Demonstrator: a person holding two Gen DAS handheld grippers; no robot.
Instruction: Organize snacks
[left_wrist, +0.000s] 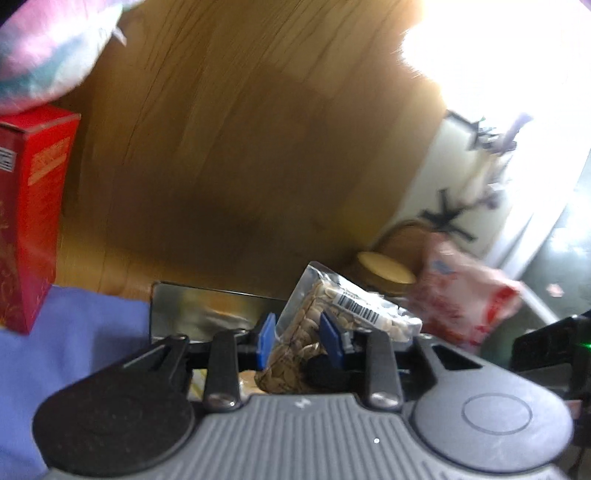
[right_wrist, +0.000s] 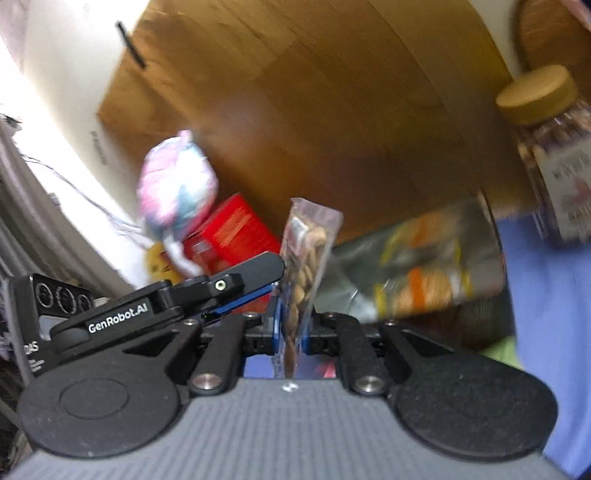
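Note:
A clear pack of pale seeds (left_wrist: 332, 314) with a barcode sticker stands tilted between the blue pads of my left gripper (left_wrist: 297, 334), which is shut on its lower part. In the right wrist view my right gripper (right_wrist: 291, 326) is shut on a narrow clear pack of seeds (right_wrist: 306, 243), seen edge-on and upright. My left gripper (right_wrist: 271, 280) reaches in from the left there, its fingers ending against that pack's side. I cannot tell for sure whether both hold the same pack. The right gripper's black body (left_wrist: 546, 343) shows at the right edge.
On a blue cloth (left_wrist: 74, 332) against a wooden panel (left_wrist: 240, 129) lie a red box (right_wrist: 229, 236), a pastel bag (right_wrist: 177, 181), a silver foil pack (right_wrist: 424, 273) and a yellow-lidded jar (right_wrist: 554, 147). A red-and-white bag (left_wrist: 461, 295) sits beside the jar.

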